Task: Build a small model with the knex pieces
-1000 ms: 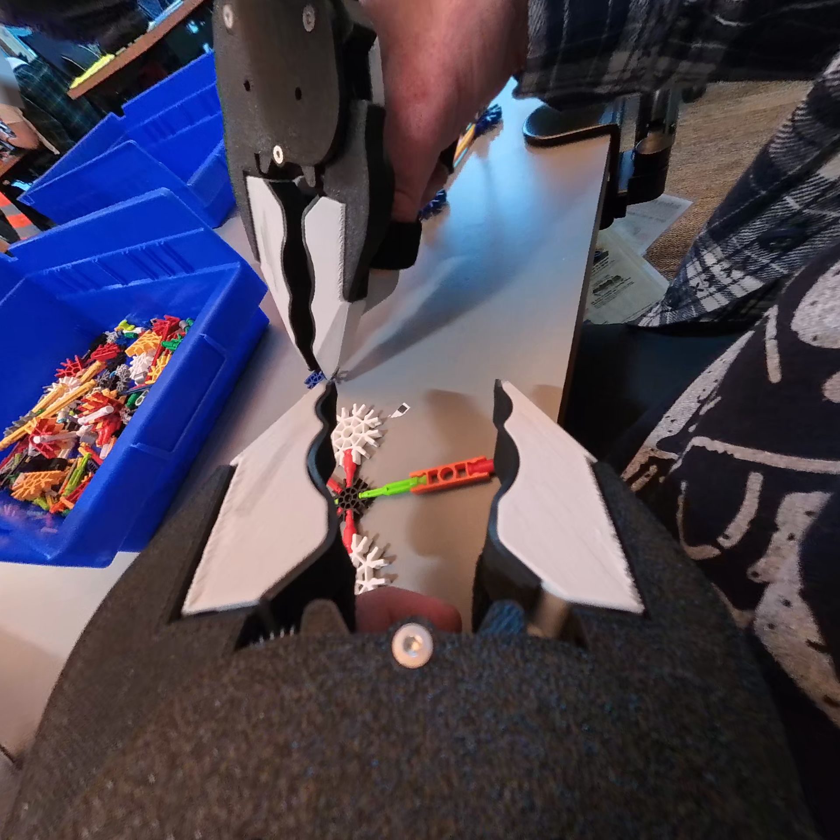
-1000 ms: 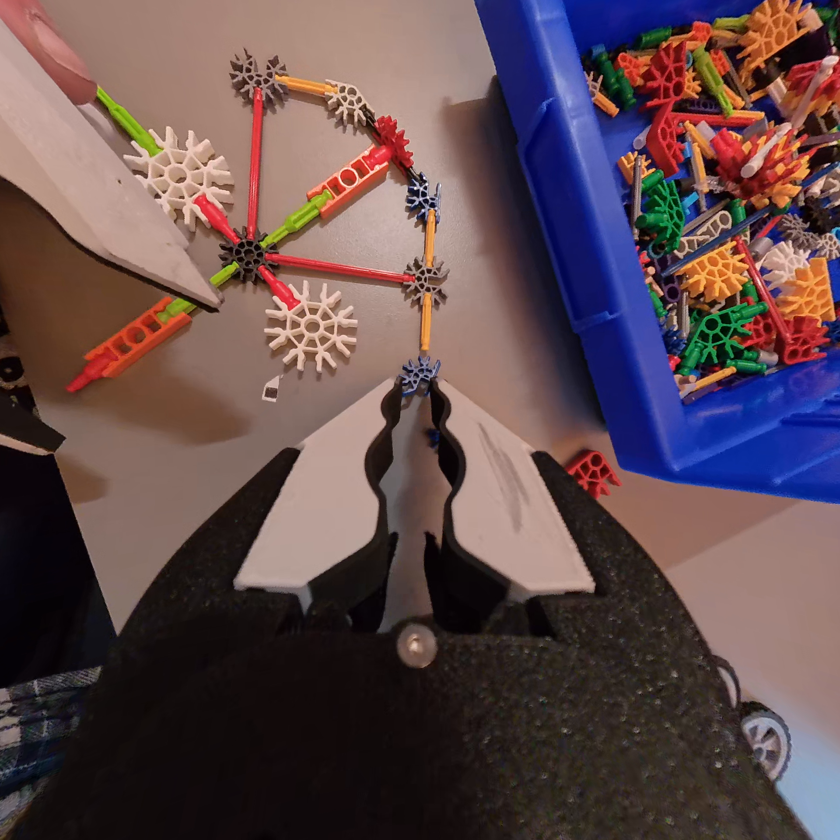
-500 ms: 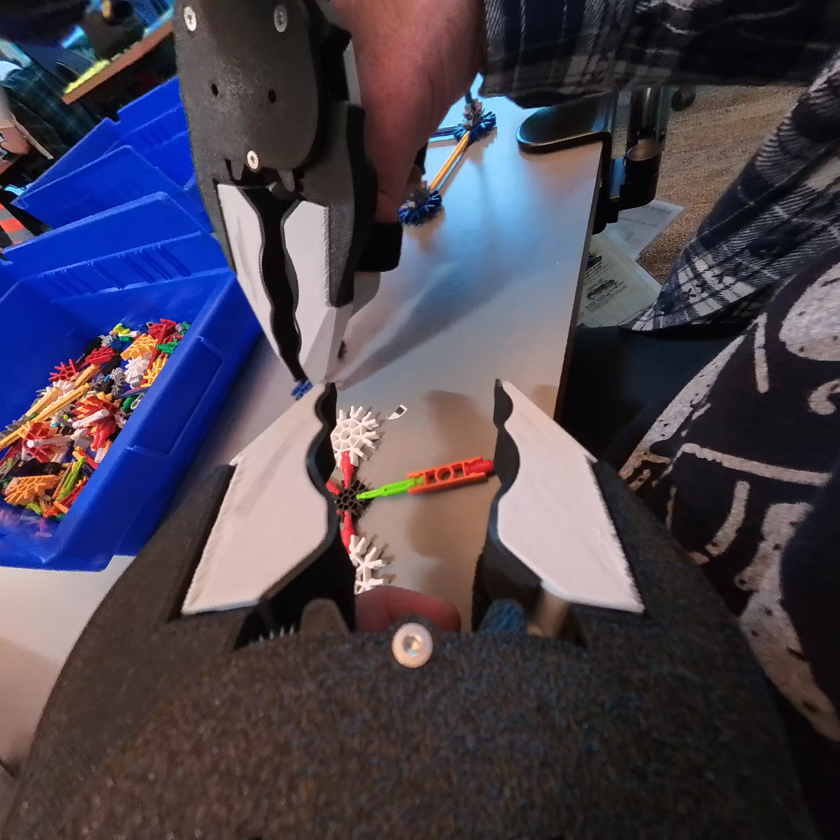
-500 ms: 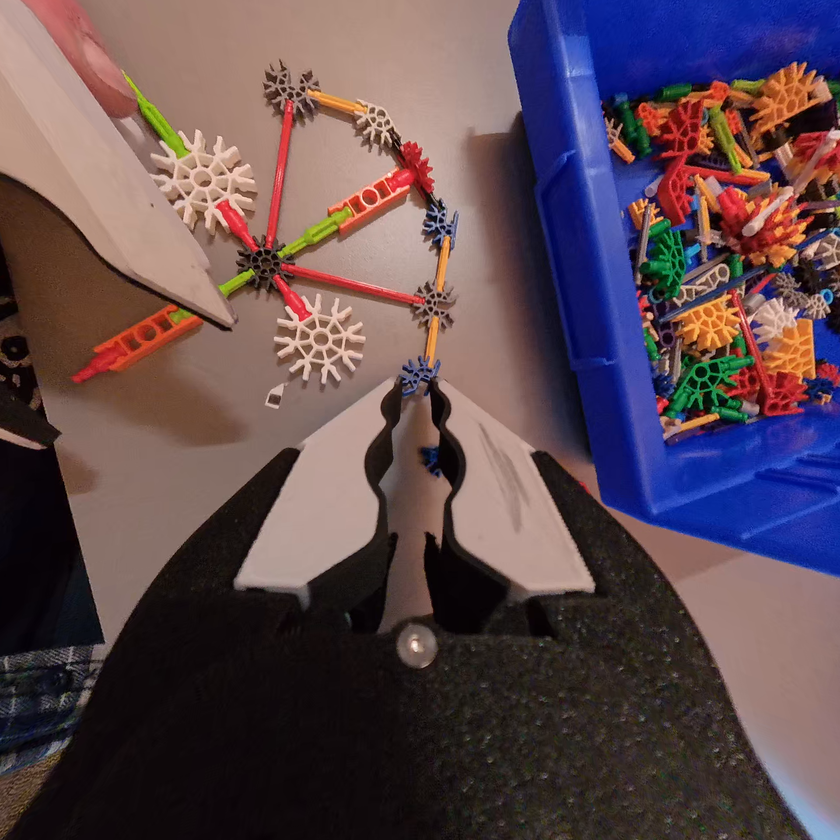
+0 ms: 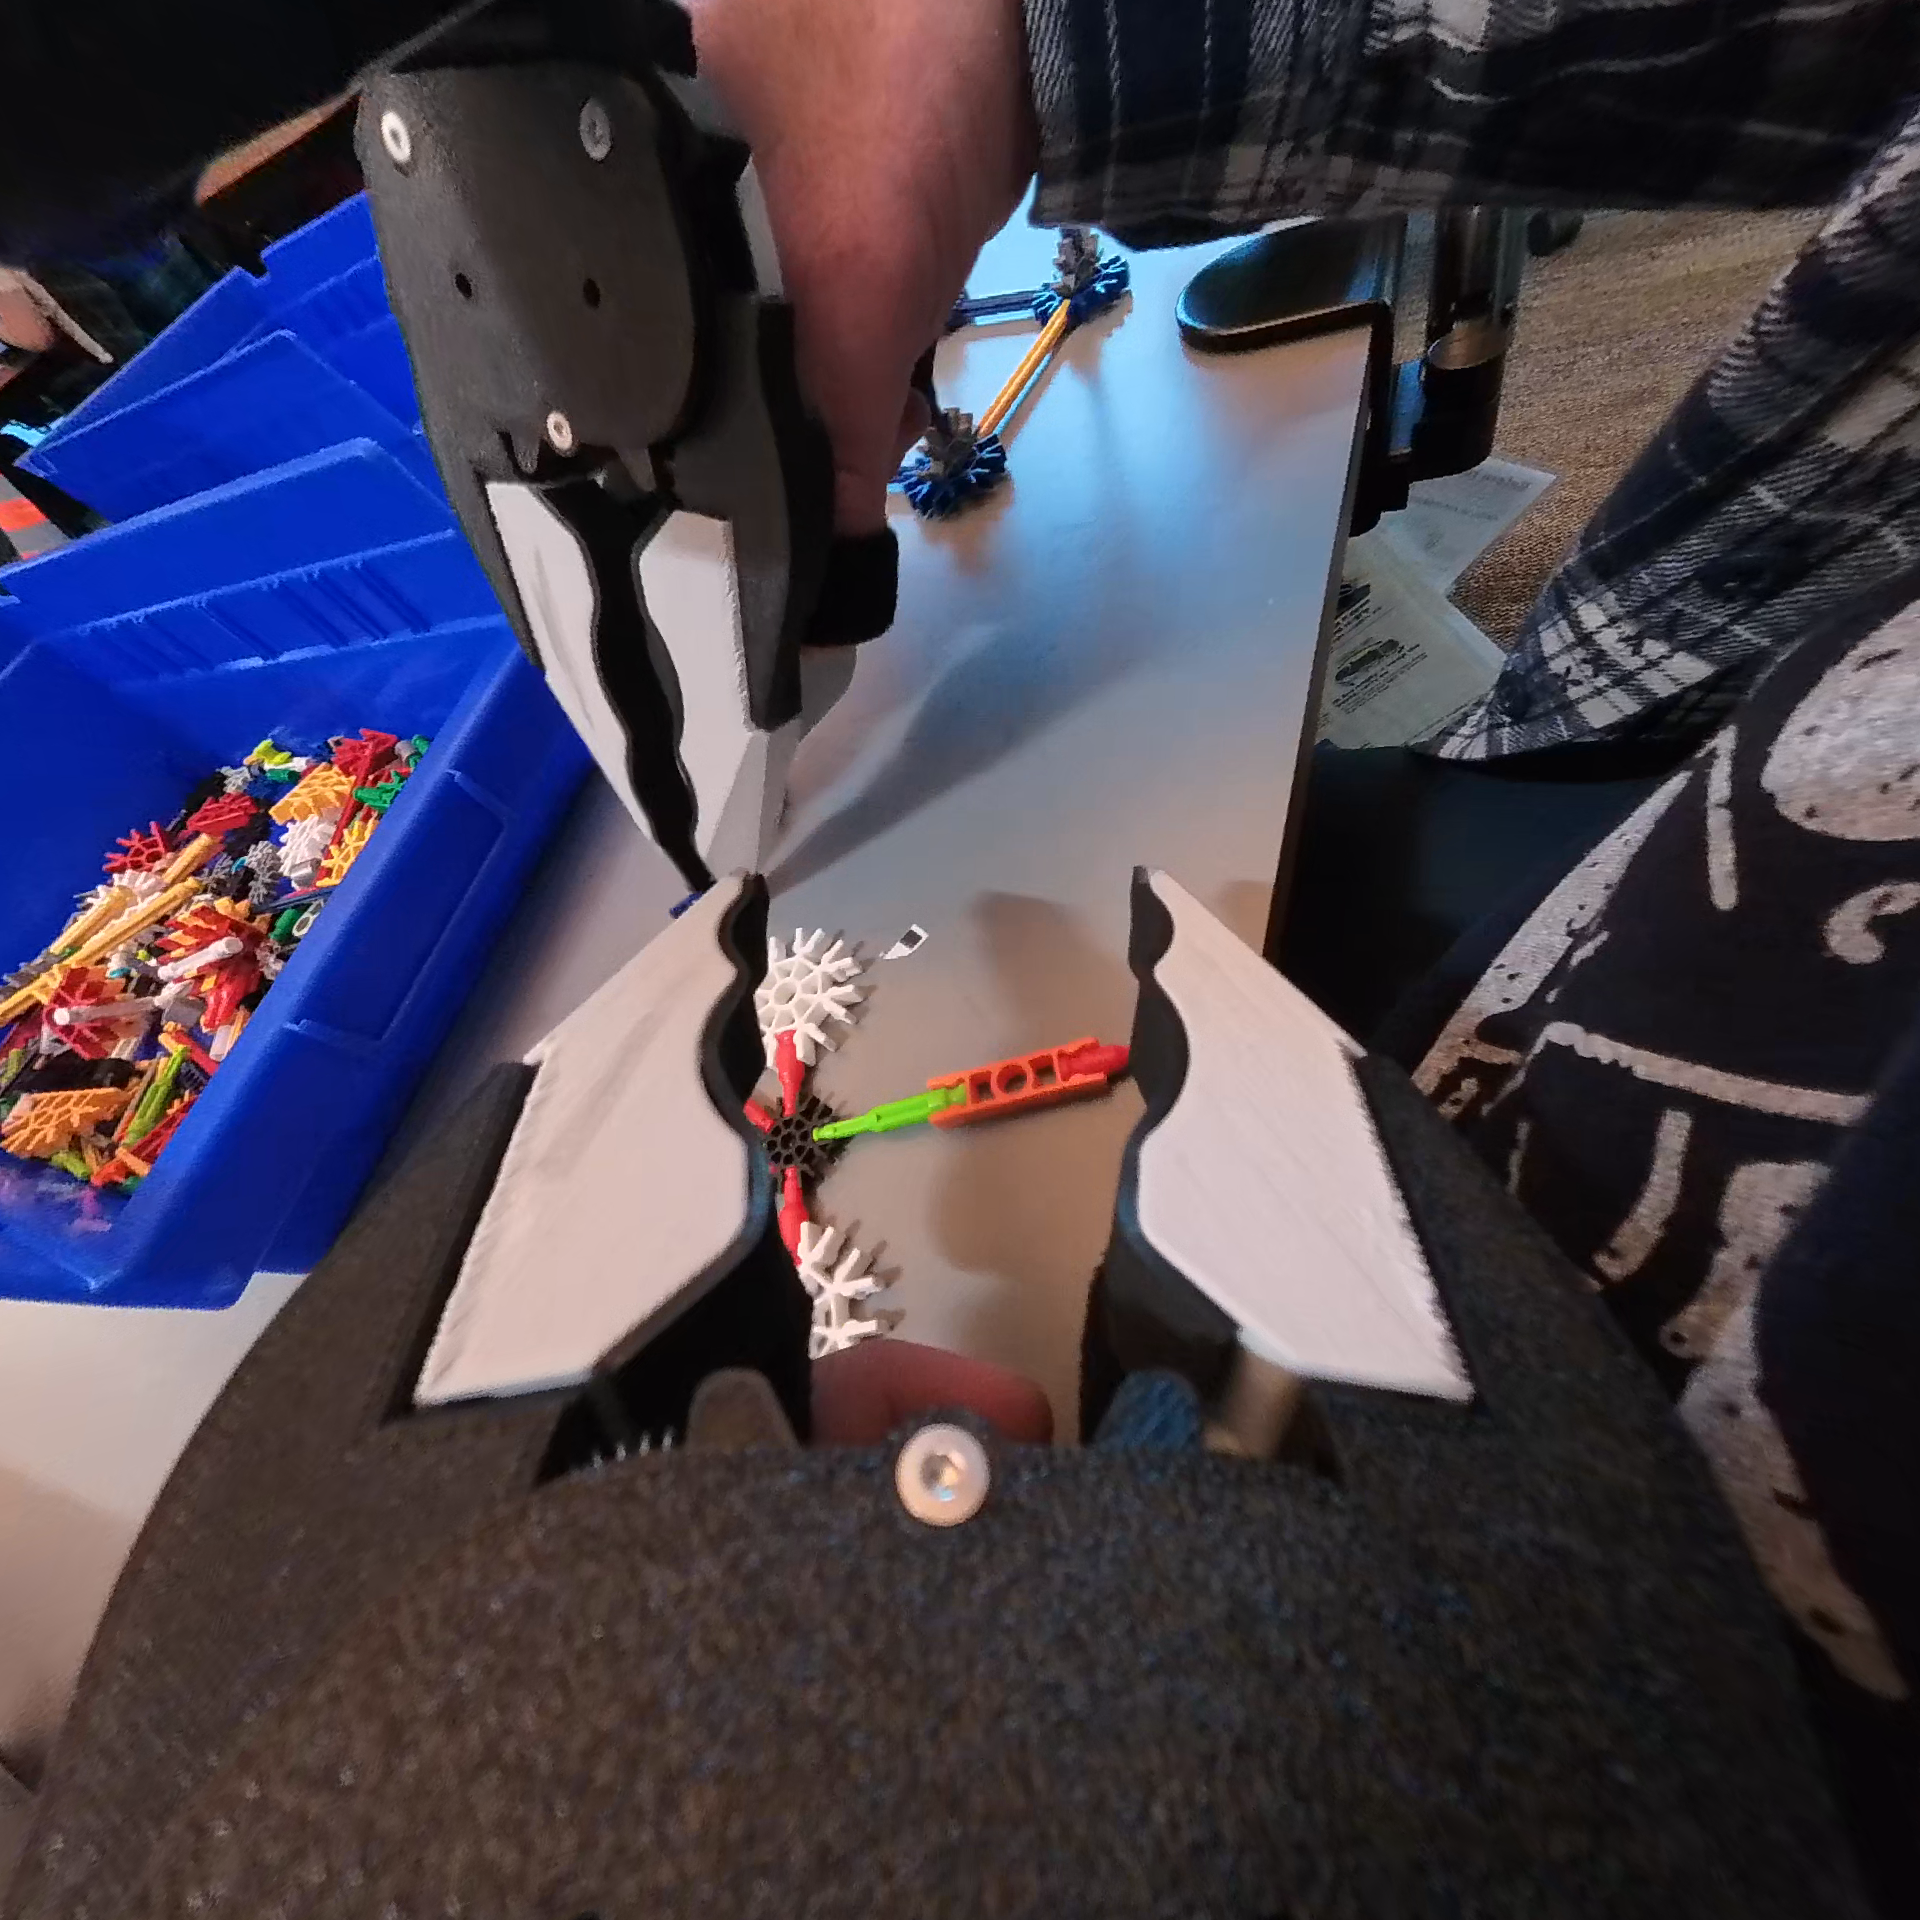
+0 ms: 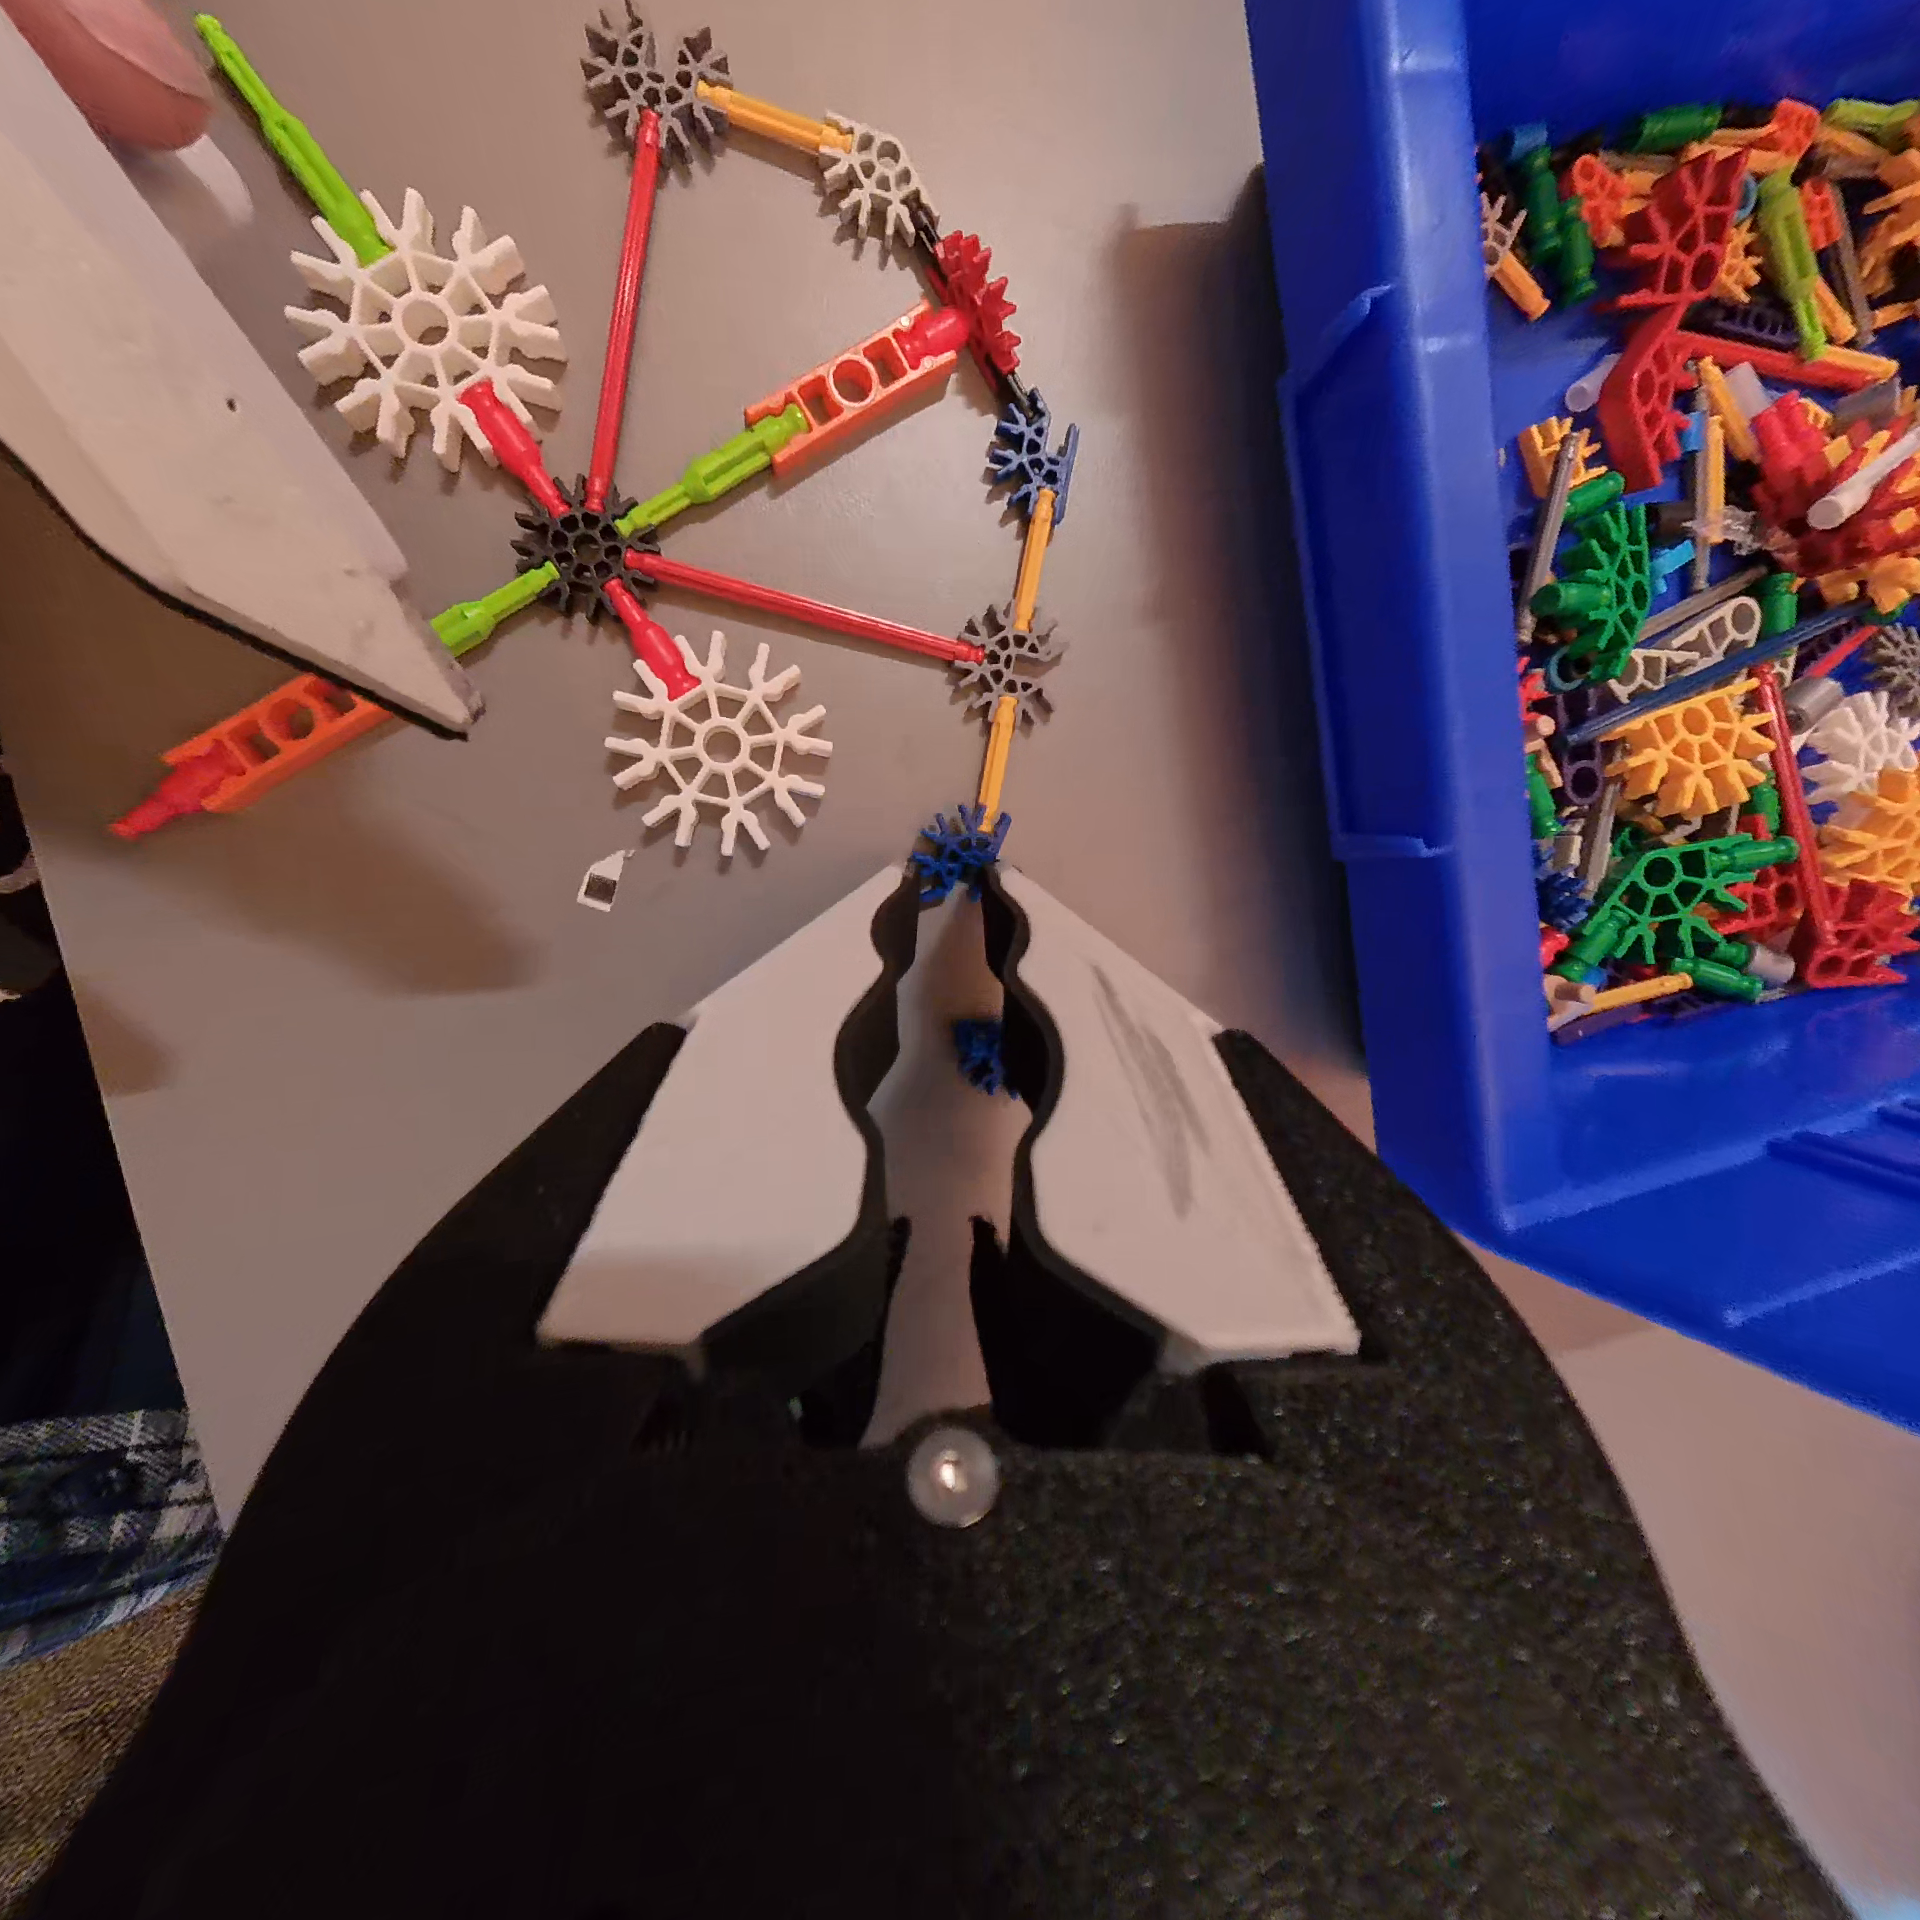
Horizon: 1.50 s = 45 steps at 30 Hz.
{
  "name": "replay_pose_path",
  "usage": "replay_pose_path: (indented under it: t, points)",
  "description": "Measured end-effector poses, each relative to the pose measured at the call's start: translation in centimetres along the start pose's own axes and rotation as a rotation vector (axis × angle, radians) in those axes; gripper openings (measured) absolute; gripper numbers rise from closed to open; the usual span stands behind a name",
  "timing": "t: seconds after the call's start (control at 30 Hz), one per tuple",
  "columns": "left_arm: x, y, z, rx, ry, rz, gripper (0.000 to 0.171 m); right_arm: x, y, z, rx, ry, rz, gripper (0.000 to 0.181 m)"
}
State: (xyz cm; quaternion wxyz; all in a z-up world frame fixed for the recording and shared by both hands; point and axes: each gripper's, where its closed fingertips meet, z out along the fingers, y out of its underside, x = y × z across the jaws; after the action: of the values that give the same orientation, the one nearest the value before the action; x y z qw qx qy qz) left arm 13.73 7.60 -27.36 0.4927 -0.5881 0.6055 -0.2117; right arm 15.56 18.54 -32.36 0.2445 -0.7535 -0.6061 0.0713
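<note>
A flat build of rods and connectors lies on the grey table (image 6: 312, 1039). Red and green rods run out from a black hub (image 6: 584, 549) to two white snowflake connectors (image 6: 719, 750) and to an arc of grey, red and blue connectors joined by yellow rods. My right gripper (image 6: 954, 875) is shut on the blue connector (image 6: 961, 840) at the near end of that arc. My left gripper (image 5: 940, 894) is open, just above the table, with the black hub (image 5: 800, 1124) and an orange piece (image 5: 1013, 1081) between its fingers. Its left finger (image 6: 208, 468) covers part of the build in the right wrist view.
A blue bin (image 6: 1392, 644) full of loose coloured pieces stands right of the build; it shows left in the left wrist view (image 5: 343, 997), with more blue bins behind. A small blue-and-yellow build (image 5: 1023, 364) lies farther back. The table edge (image 5: 1311, 727) and a person's clothing are right.
My right gripper has kept its grip on the blue connector and tilted a little, so the bin has shifted in its view. My left gripper has stayed open in place.
</note>
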Motion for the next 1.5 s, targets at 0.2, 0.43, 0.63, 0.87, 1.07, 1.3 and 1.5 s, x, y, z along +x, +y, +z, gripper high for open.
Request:
replay_pose_path:
  t: [0.2,0.43,0.63,0.87,1.07,1.3,1.5]
  points:
    - [0.1,0.0,0.1,-0.004,0.002,0.003,0.069,0.0,0.3,0.0,-0.023,-0.011,-0.013,0.019]
    - [0.1,0.0,0.1,-0.009,0.001,0.006,0.070,0.6,-0.6,-0.7,0.021,0.015,0.074,0.020]
    - [0.2,0.0,0.2,-0.011,0.000,0.011,0.069,0.2,-0.6,0.2,0.012,0.014,0.103,0.015]
    - [0.3,0.0,0.3,-0.014,-0.001,0.013,0.070,0.3,-0.7,0.3,-0.009,0.027,0.078,0.018]
    - [0.4,0.0,0.5,-0.014,0.000,0.012,0.070,0.3,-1.5,-0.6,0.031,0.037,0.076,0.010]
    - [0.5,0.1,0.6,-0.014,-0.003,0.014,0.070,0.7,-1.1,0.4,0.020,0.045,0.109,0.000]
    - [0.6,0.2,0.8,-0.018,0.001,0.017,0.070,0.6,-1.0,0.4,0.004,0.034,0.115,0.000]
